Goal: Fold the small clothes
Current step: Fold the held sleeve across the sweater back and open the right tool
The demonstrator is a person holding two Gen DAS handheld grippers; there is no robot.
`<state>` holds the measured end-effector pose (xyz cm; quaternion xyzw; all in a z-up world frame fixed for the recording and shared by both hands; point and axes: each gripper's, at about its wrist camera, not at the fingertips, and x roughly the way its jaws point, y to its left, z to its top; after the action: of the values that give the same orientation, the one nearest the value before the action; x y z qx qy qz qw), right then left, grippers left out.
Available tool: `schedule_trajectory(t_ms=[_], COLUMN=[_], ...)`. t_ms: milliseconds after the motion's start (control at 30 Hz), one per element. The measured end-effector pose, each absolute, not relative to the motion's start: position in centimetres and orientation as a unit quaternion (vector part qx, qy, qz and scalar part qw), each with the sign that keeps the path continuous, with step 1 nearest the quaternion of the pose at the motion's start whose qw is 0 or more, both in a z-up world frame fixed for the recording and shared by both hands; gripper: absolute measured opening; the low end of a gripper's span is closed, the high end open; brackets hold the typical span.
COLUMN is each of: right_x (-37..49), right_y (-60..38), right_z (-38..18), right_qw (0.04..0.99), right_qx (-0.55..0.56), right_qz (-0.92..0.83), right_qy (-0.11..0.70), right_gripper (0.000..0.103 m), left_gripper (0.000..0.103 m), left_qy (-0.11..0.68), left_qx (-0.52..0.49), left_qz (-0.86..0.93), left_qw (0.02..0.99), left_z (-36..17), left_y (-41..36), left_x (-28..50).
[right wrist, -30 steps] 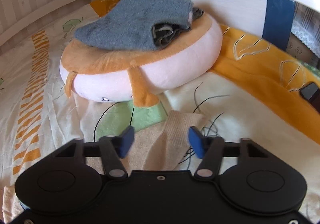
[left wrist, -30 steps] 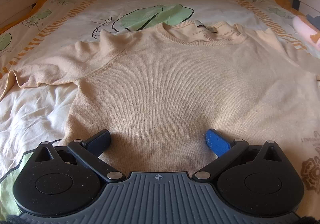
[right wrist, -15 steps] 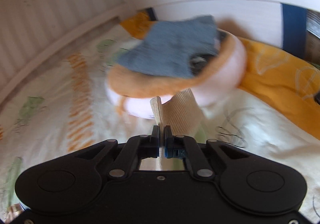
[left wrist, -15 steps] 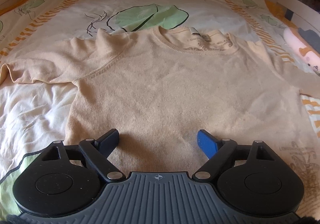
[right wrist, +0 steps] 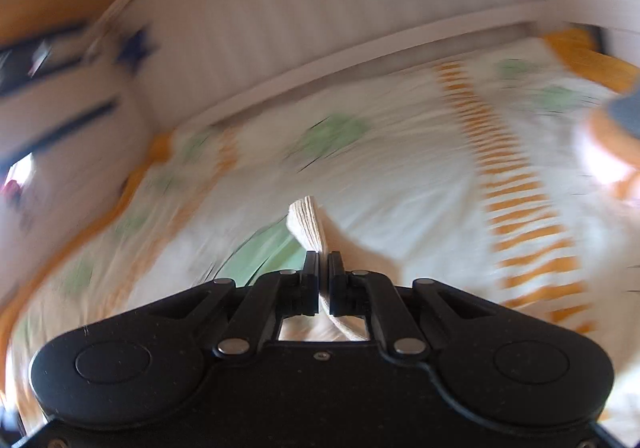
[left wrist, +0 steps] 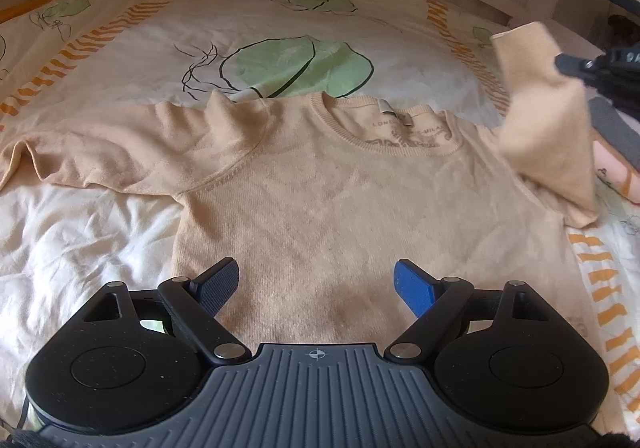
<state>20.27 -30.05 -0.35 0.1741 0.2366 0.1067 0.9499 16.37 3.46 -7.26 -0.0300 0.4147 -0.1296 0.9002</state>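
Note:
A cream knit sweater (left wrist: pixel 340 199) lies flat on the bed, front down, neck label at the far side. Its left sleeve (left wrist: pixel 100 151) stretches out flat to the left. The right sleeve (left wrist: pixel 548 119) is lifted off the bed and hangs folded in the air. My right gripper (right wrist: pixel 323 276) is shut on the ribbed cuff (right wrist: pixel 308 219) of that sleeve; it shows at the right edge of the left wrist view as a dark shape (left wrist: pixel 600 67). My left gripper (left wrist: pixel 316 284) hovers open above the sweater's lower body, nothing between its fingers.
The bed has a white quilt (left wrist: pixel 280 47) with green leaves and orange stripes, and a white slatted frame (right wrist: pixel 320 19) around it. A pink and orange plush cushion (right wrist: pixel 604 159) with a grey cloth on top lies at the right side.
My right gripper shut on the sleeve cuff, lifted it and swung left over the bed, its view now blurred. My left gripper narrowed slightly and rose a little above the sweater.

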Motion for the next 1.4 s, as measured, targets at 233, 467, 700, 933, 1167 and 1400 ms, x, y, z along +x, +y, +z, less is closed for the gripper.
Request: schedule_trajectory(t_ms=[233,467,700,933,1167,1400], right_x=[18.5,13.4,12.0,11.3,10.9,10.8], right_y=[-23.4,-24.2,-26.5,-27.0,-26.9,-27.1], right_z=[-7.2,-10.0,-10.6,-11.0,-11.4,-11.7], right_qw=[0.937,0.937,0.929,0.926,0.926,0.925], right_qx=[0.102,0.088,0.117,0.143,0.147,0.152], right_qz=[0.143,0.096,0.094,0.107,0.118,0.119], right_qy=[0.301,0.325,0.339,0.333,0.327,0.327], right_gripper=[0.030,0.054,0.054,0.054,0.054,0.054], left_gripper=[0.085,0.085,0.085,0.068,0.008,0.007], left_qy=[0.423,0.441,0.415,0.414,0.433,0.379], left_qx=[-0.028,-0.052,0.023,0.056,0.021,0.021], left_qz=[-0.150,-0.186,-0.213,-0.251,-0.266,-0.256], left_qw=[0.893,0.876,0.884,0.873,0.861,0.889], left_z=[-6.8,-7.2,-7.8,-8.9,-9.3,-3.8], left_y=[3.7,1.5,-2.3,-4.7,-5.2,-3.5], left_x=[17.1,19.8,21.5,22.1,23.2,23.9])
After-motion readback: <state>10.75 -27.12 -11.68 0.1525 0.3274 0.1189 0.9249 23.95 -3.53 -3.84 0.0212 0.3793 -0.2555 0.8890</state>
